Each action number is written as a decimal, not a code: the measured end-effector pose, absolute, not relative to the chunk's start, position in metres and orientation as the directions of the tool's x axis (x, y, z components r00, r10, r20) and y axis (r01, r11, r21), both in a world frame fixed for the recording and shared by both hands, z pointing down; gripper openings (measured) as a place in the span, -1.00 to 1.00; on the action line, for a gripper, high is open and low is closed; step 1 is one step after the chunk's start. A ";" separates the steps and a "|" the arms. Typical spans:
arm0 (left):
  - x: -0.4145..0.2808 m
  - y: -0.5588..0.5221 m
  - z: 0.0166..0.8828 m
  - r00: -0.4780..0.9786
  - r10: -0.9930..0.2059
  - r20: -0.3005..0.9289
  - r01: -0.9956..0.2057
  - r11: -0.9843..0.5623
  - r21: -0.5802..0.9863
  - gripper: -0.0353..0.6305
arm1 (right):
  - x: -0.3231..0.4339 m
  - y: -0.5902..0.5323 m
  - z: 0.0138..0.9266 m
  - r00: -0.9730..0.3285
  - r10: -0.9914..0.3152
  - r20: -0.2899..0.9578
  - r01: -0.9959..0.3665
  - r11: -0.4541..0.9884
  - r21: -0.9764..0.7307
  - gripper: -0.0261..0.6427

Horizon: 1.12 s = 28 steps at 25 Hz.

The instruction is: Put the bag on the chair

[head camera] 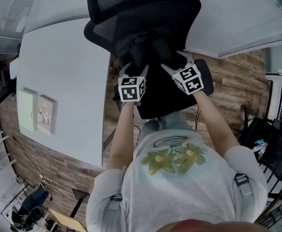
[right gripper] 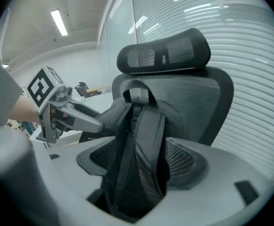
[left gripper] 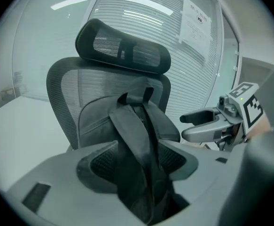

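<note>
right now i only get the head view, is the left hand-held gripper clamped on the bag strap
observer: no, the left hand-held gripper has its jaws wide apart; a strap just runs between them.
operator: and the right one
observer: the right hand-held gripper is open too, with the second strap loose between its jaws.
operator: bag sitting ok
observer: yes, the bag stands upright, leaning on the chair backrest.
</note>
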<state>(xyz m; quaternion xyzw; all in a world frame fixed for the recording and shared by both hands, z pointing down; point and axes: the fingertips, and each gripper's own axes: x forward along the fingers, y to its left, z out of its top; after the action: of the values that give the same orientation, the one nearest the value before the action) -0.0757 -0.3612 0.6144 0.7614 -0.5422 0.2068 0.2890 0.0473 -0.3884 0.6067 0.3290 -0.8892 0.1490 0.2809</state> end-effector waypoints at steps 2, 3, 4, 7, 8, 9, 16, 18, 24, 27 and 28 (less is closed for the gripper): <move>-0.081 -0.361 0.599 0.312 -0.732 0.606 -0.950 -0.236 0.204 -0.06 | 0.049 -0.390 0.586 -0.634 -0.539 0.556 -0.677 0.733 -0.061 0.02; -0.082 -0.360 0.589 0.308 -0.746 0.590 -0.951 -0.235 0.200 -0.06 | 0.049 -0.390 0.576 -0.638 -0.552 0.537 -0.679 0.732 -0.055 0.02; -0.083 -0.359 0.579 0.309 -0.759 0.572 -0.951 -0.237 0.200 -0.06 | 0.049 -0.388 0.565 -0.643 -0.562 0.520 -0.681 0.731 -0.052 0.02; -0.081 -0.351 0.553 0.329 -0.785 0.525 -0.944 -0.260 0.203 -0.06 | 0.048 -0.380 0.538 -0.655 -0.589 0.473 -0.685 0.727 -0.043 0.01; -0.079 -0.347 0.545 0.337 -0.791 0.511 -0.941 -0.272 0.200 -0.07 | 0.047 -0.376 0.531 -0.659 -0.596 0.458 -0.684 0.729 -0.037 0.01; -0.078 -0.344 0.538 0.343 -0.797 0.497 -0.939 -0.283 0.194 -0.11 | 0.046 -0.371 0.524 -0.664 -0.601 0.446 -0.682 0.730 -0.031 -0.02; -0.066 -0.313 0.491 0.355 -0.830 0.430 -0.934 -0.330 0.136 -0.45 | 0.038 -0.333 0.478 -0.689 -0.632 0.354 -0.687 0.726 -0.041 -0.55; -0.065 -0.305 0.479 0.347 -0.846 0.404 -0.938 -0.325 0.124 -0.62 | 0.035 -0.322 0.467 -0.695 -0.634 0.338 -0.685 0.727 -0.044 -0.75; -0.051 -0.272 0.464 0.392 -0.843 0.367 -0.919 -0.370 0.132 -0.84 | 0.020 -0.283 0.452 -0.739 -0.598 0.312 -0.651 0.752 -0.102 -0.90; -0.043 -0.254 0.455 0.443 -0.829 0.341 -0.896 -0.414 0.159 -0.85 | 0.016 -0.264 0.444 -0.740 -0.608 0.288 -0.650 0.757 -0.071 -0.90; -0.042 -0.249 0.454 0.451 -0.825 0.340 -0.893 -0.422 0.158 -0.85 | 0.015 -0.257 0.442 -0.740 -0.611 0.280 -0.650 0.757 -0.065 -0.90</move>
<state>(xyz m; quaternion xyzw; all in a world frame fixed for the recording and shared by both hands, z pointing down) -0.0425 -0.2493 0.4537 0.8367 -0.5133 0.1055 0.1593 0.0146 -0.2570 0.4418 0.3391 -0.9295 0.0792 0.1216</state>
